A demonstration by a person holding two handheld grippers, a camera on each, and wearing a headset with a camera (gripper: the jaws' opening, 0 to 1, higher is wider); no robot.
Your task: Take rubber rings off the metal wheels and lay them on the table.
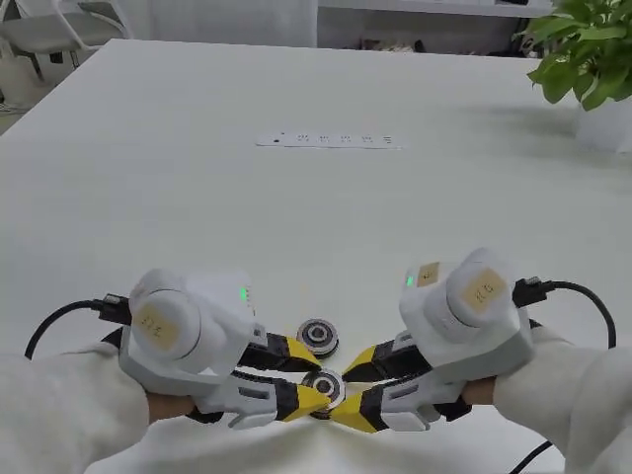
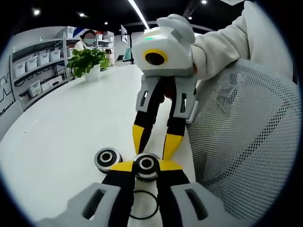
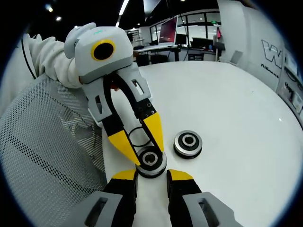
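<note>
Rubber, in the form of one loose black ring (image 2: 144, 190), is already laid on the white table (image 1: 197, 178). It lies between the jaws of the left gripper (image 1: 317, 380), on that gripper's side of the near metal wheel (image 1: 324, 386). The near wheel lies flat on the table by the person's edge and is clamped across its rim by the left gripper's yellow tips. The far metal wheel (image 1: 318, 336) lies free just beside it. The right gripper (image 1: 339, 393) is held unclenched, with its jaws parted and their tips set close to the clamped wheel from the opposite side. Nothing is gripped by it.

The step in hand is judged to be the peeling of a ring from the clamped wheel. It would be done best with the wheel pinned firmly and level by the left gripper. One right tip could then be hooked under the ring's edge, and the rubber pinched thinly and rolled over the flange rather than pulled straight. The pull should be directed away from the left tips, so that the ring is not trapped beneath them.

Whether a ring is in fact seated on either wheel cannot be made out, as the grooves are dark and small. Contact between the right tips and the wheel is masked in the head view by the gripper bodies. Which wheel the loose ring came from cannot be told.
</note>
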